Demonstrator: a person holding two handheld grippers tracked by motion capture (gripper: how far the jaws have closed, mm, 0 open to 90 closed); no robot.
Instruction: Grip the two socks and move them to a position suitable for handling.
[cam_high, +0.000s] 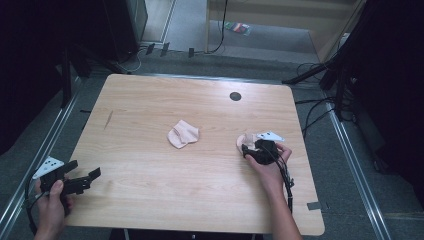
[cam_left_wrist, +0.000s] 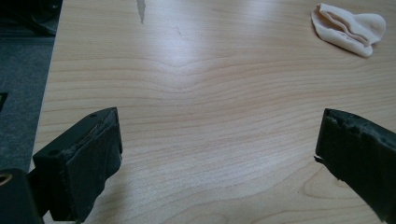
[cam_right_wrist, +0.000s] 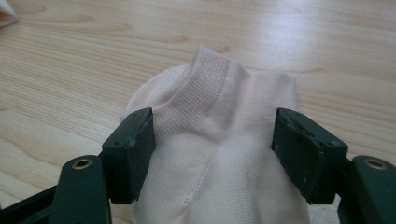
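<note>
Black jaws of the right gripper (cam_right_wrist: 212, 154) stand apart on either side of a pale pink sock (cam_right_wrist: 224, 140), its ribbed cuff pointing to twelve o'clock; the pads flank the fabric and I judge they do not yet pinch it. On the table (cam_high: 150, 200) this sock lies at about four o'clock from the second sock (cam_high: 183, 134) (bunched at the centre). To grip well, lower until the pads bracket both layers, then close squarely. At eight o'clock the left gripper (cam_high: 82, 181) hangs open over bare wood.

Soft overhead light; glare on table (cam_left_wrist: 196, 46)
</note>
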